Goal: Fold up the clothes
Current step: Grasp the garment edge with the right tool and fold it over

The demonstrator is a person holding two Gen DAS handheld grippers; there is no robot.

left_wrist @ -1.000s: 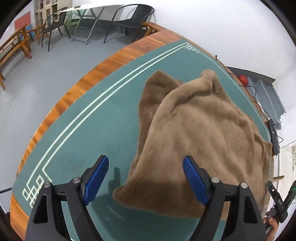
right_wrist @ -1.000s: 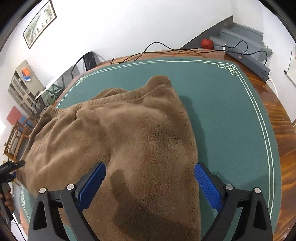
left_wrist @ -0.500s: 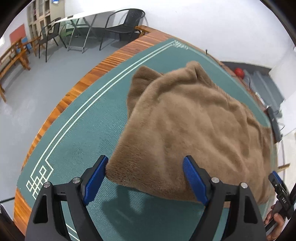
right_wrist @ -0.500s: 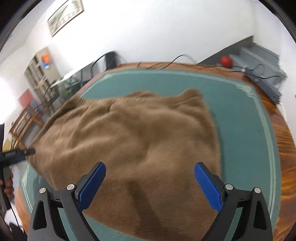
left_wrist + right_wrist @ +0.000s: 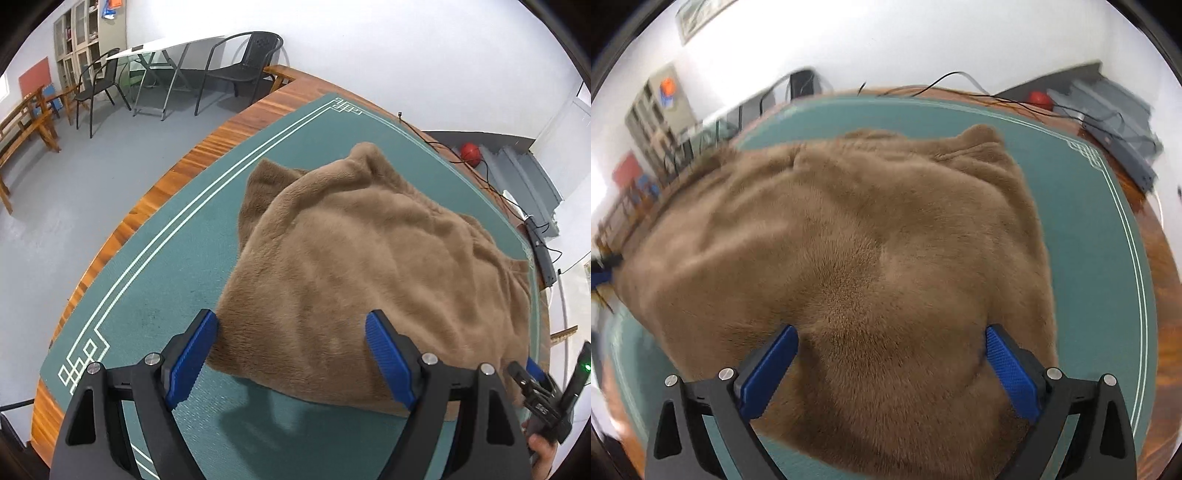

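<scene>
Office or meeting room. Wooden table (image 5: 236, 125) with green mat (image 5: 177, 236); black metal chairs (image 5: 240, 62), glass-door cabinet (image 5: 77, 40), grey floor (image 5: 55, 192).

1. Both views are bright and evenly lit, with soft white light on the walls.
2. The left wrist view is sharp; a soft shadow lies on the green mat (image 5: 236, 417) below the near edge of the brown garment (image 5: 369, 266).
3. The right wrist view is smeared by motion blur, worst at the left edge and far background.
4. Fisheye distortion bends the table edge (image 5: 155, 195) and darkens the corners to black.
5. A glossy sheen shows on the wooden rim (image 5: 1167, 266).
</scene>
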